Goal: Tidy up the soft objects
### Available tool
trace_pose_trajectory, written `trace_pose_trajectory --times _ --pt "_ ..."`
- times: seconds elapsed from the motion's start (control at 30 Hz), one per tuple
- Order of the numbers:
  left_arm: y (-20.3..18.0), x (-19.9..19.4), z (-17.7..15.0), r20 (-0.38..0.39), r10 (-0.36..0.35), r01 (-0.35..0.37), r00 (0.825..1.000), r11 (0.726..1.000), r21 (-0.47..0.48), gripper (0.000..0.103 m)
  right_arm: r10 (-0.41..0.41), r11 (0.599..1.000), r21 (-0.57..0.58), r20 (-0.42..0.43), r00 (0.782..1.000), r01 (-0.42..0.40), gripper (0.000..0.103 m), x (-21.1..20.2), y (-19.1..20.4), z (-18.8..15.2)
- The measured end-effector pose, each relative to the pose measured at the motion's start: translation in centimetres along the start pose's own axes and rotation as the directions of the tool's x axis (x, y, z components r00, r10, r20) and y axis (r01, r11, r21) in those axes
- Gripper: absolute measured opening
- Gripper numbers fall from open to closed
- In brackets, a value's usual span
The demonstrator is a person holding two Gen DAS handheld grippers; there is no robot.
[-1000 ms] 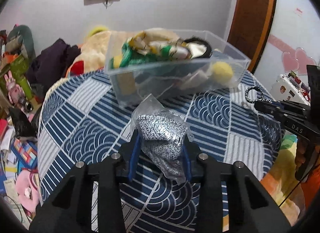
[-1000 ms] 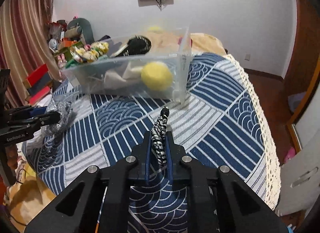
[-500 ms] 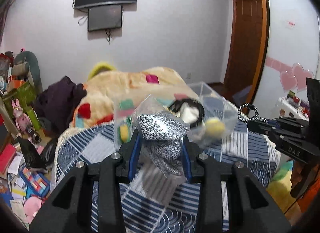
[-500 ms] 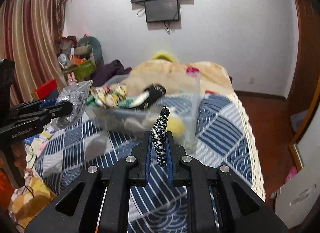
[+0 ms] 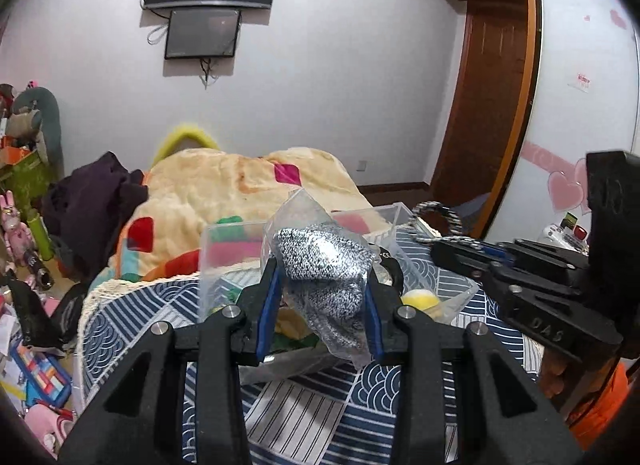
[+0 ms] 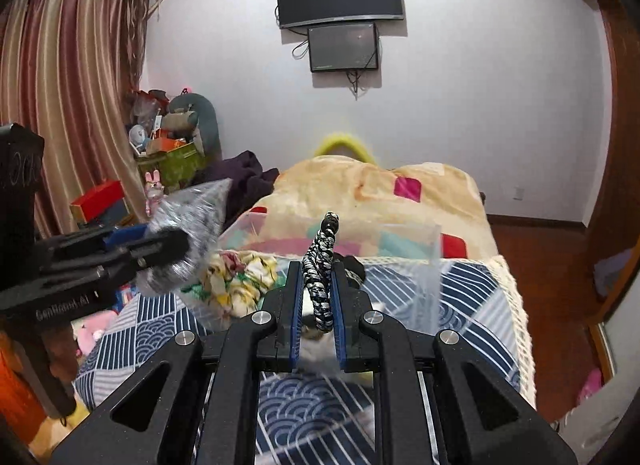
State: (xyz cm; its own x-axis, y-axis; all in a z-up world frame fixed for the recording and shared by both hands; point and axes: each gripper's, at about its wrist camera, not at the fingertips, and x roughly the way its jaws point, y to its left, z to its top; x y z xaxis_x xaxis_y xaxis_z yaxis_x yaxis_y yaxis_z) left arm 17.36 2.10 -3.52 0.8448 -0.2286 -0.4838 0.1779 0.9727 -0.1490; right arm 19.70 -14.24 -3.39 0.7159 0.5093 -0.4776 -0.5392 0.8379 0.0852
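Observation:
My left gripper is shut on a clear bag of grey speckled knit fabric, held above the near edge of a clear plastic bin. The bin holds a yellow ball and patterned cloth. My right gripper is shut on a black-and-white braided cord, held just before the bin. The right gripper also shows in the left wrist view, and the left gripper in the right wrist view.
The bin stands on a bed with a blue-and-white patterned cover. A cream blanket with coloured patches lies behind it. Toys and boxes clutter the floor at left. A wooden door is at right.
Both grippers have risen and moved forward toward the bin, each still holding its object. The bin now sits directly beneath the fingertips.

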Motion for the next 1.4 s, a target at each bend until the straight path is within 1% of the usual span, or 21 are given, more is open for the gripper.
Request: trace_pose_trajectory --times 0.1,0.17,0.2,0.3,0.33,0.37,0.4,0.43,0.5,0.57,0.6,0.63,0.67,0.7,0.77,0.87,1.0,1.13,1.23,1.4 --pt "0.0 2.0 -0.1 -0.036 0.006 -0.006 0.999 1.000 0.002 0.037 0.027 1.000 0.001 -0.023 0.999 -0.027 0.012 1.4 0.3 0.1" --pt "0.2 3.3 -0.3 -0.065 0.029 -0.029 0.997 1.000 0.002 0.037 0.054 0.998 -0.012 -0.040 0.998 -0.054 0.012 2.5 0.6 0.1" --pt "0.4 4.0 -0.5 -0.080 0.051 -0.051 0.996 0.999 0.005 0.037 0.054 0.998 -0.020 -0.050 0.997 -0.055 0.012 2.8 0.7 0.0" --pt "0.8 5.2 -1.0 -0.107 0.066 -0.067 0.992 0.998 -0.008 0.039 0.041 0.998 -0.044 -0.091 0.995 -0.045 0.012 4.3 1.1 -0.3" --pt "1.0 5.6 -1.1 -0.114 0.066 -0.068 0.991 0.998 -0.018 0.041 0.037 0.998 -0.050 -0.103 0.994 -0.042 0.012 4.6 1.0 -0.5" --pt "1.1 5.8 -1.2 -0.119 0.065 -0.069 0.991 0.997 -0.025 0.049 0.024 0.998 -0.058 -0.119 0.993 -0.031 0.012 5.2 1.1 -0.7" --pt "1.2 6.0 -1.3 -0.125 0.066 -0.070 0.990 0.997 -0.029 0.054 0.020 0.998 -0.060 -0.128 0.992 -0.028 0.012 5.4 1.1 -0.8" --pt "1.3 6.2 -1.3 -0.129 0.080 -0.084 0.988 0.996 -0.030 0.056 0.026 0.997 -0.063 -0.144 0.989 -0.036 0.012 5.8 1.2 -1.0" --pt "1.4 6.3 -1.5 -0.130 0.075 -0.079 0.989 0.996 -0.029 0.059 0.015 0.998 -0.056 -0.158 0.987 -0.024 0.013 6.2 0.9 -1.1" --pt "1.5 6.0 -1.5 -0.127 0.067 -0.071 0.990 0.997 -0.027 0.060 0.022 0.999 -0.045 -0.165 0.986 -0.029 0.021 6.1 0.4 -1.3" --pt "1.5 5.8 -1.6 -0.125 0.067 -0.070 0.990 0.997 -0.022 0.063 0.023 0.999 -0.042 -0.164 0.986 -0.031 0.023 5.9 0.2 -1.3" --pt "1.5 5.7 -1.5 -0.121 0.071 -0.073 0.990 0.997 -0.016 0.066 0.021 0.999 -0.043 -0.161 0.987 -0.028 0.028 5.7 0.1 -1.4" --pt "1.4 5.4 -1.5 -0.117 0.075 -0.077 0.990 0.997 -0.013 0.071 0.014 0.999 -0.046 -0.155 0.988 -0.022 0.032 5.3 0.0 -1.5" --pt "1.4 5.2 -1.5 -0.113 0.073 -0.076 0.991 0.997 -0.015 0.073 0.009 0.999 -0.048 -0.150 0.989 -0.017 0.034 5.1 -0.1 -1.5" --pt "1.5 4.4 -1.5 -0.106 0.049 -0.053 0.993 0.998 -0.033 0.076 0.019 0.999 -0.042 -0.143 0.990 -0.025 0.040 4.4 -0.4 -1.5" --pt "1.5 3.4 -1.4 -0.089 0.029 -0.034 0.996 0.998 -0.051 0.078 0.005 0.999 -0.048 -0.123 0.992 -0.011 0.054 3.5 -0.6 -1.5" --pt "1.2 1.6 -1.1 -0.056 0.025 -0.028 0.998 0.998 -0.055 0.078 -0.016 0.998 -0.065 -0.081 0.997 0.010 0.055 1.6 -0.5 -1.0" --pt "0.5 -1.4 -0.4 0.014 0.025 -0.024 1.000 0.999 -0.043 0.078 -0.014 0.999 -0.048 -0.030 0.999 0.013 0.055 -0.6 -0.5 -0.1" --pt "-0.3 -3.6 0.1 0.070 0.044 -0.042 0.997 0.999 -0.025 0.078 -0.009 0.999 -0.046 0.028 1.000 0.010 0.055 -2.8 -0.2 0.8" --pt "-1.1 -7.0 0.7 0.147 0.043 -0.040 0.988 0.999 -0.023 0.078 -0.010 0.999 -0.052 0.108 0.994 0.016 0.055 -5.8 0.8 1.6"
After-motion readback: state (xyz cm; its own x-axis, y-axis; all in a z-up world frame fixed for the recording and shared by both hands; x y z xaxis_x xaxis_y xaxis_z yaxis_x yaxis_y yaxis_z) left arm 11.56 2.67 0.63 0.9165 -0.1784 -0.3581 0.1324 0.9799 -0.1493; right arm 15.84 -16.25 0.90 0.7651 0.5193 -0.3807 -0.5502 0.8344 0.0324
